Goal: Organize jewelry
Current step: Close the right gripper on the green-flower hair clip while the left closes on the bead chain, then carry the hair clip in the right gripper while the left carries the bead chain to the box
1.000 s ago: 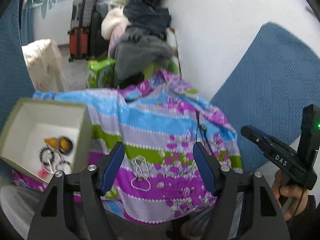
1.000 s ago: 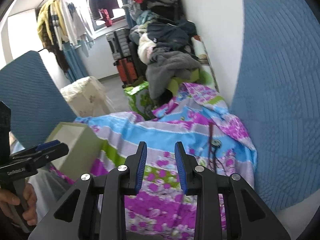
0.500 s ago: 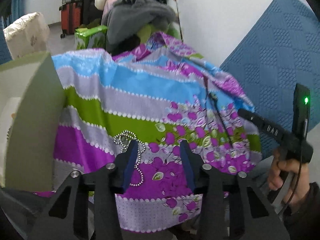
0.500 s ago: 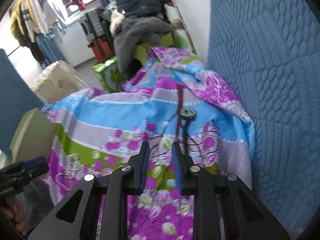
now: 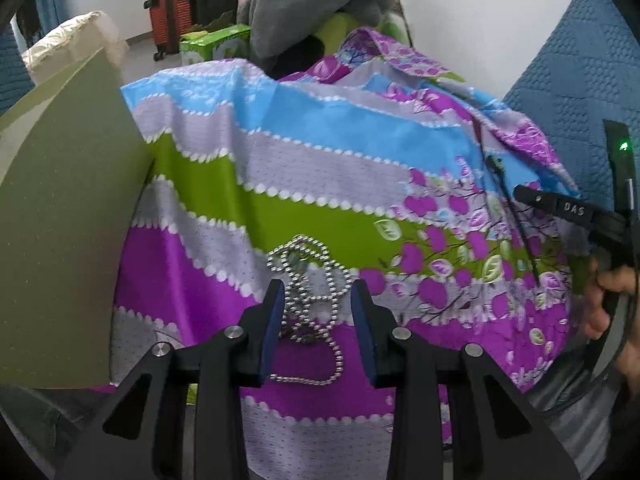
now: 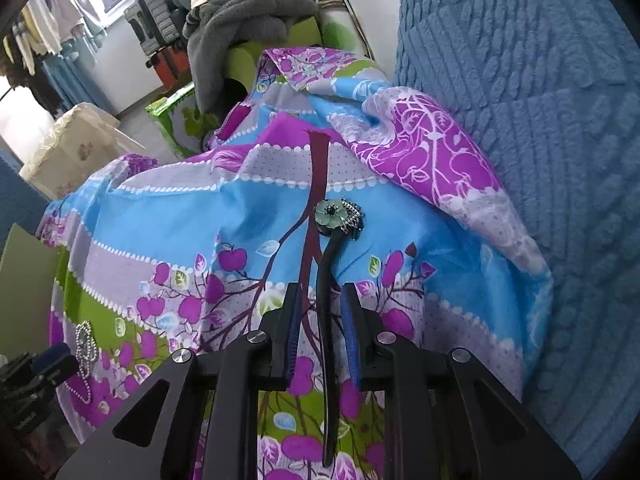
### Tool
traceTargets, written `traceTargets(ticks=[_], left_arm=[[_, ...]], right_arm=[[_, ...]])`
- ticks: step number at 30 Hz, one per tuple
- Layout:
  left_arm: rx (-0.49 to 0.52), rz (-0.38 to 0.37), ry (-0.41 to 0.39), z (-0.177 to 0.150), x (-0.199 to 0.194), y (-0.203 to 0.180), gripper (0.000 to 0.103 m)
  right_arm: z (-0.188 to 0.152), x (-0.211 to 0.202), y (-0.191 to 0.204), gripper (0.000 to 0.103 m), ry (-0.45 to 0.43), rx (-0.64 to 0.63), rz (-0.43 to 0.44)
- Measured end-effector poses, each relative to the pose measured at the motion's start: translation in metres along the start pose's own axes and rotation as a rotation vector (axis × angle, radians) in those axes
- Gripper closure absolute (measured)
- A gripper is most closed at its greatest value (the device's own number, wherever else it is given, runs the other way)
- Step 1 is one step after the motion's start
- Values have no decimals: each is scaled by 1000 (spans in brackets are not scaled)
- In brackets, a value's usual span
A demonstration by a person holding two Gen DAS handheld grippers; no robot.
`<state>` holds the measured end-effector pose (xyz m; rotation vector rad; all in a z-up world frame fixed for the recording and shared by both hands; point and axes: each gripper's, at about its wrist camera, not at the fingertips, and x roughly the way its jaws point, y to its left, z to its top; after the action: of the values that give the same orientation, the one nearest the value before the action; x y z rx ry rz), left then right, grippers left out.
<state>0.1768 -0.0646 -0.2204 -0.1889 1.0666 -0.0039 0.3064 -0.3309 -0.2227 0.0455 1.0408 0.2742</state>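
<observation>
L wrist view: your left gripper (image 5: 318, 304) pointed down at the striped cloth (image 5: 320, 152), w/ the bead chain (image 5: 310, 280) lying in a heap on the purple and grey bands. Jaws had just been closing and stood part open, one on each side of the chain's middle; pads were close to the beads but I couldn't see them pressing. Chain's lower loop trailed back under the gripper. The green box (image 5: 60, 216) stood just left of the chain, only its outer wall in sight. Your right gripper (image 5: 560, 208) sat far right of the chain, over the floral part, w/ your hand (image 5: 608, 300) on its grip.

R wrist view: your right gripper (image 6: 322, 304) was low over the same cloth, jaws narrow but apart, having just been closing. The black cord (image 6: 326, 320) ran between them; couldn't tell if the pads touched it. Its flower pendant (image 6: 332, 216) lay beyond the tips on the blue band. The chain showed far left of the cord, by the other gripper's tip.
</observation>
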Motion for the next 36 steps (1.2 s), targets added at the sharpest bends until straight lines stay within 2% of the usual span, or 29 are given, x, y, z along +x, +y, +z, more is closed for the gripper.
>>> traceTargets(ticks=[7,13,21,23,26,36], left_arm=[[-2,-1,21,-5,10,5,68],[15,7,5,-4,11,2,68],[123,55,8,-6,13,-10,69],[125,49,7,-6,13,-9,80],[128,43,6,-3,14,-7,92],[124,20,11,2,16,-6,97]], right_arm=[[4,16,2,85,28,-6,-8],[6,24,9,94,21,-42,-45],[6,27,17,96,19,-79,-81],[5,27,18,96,23,-85,-78],[4,26,20,96,27,-93,-72],[-2,4,29,96,-1,-92,-51]])
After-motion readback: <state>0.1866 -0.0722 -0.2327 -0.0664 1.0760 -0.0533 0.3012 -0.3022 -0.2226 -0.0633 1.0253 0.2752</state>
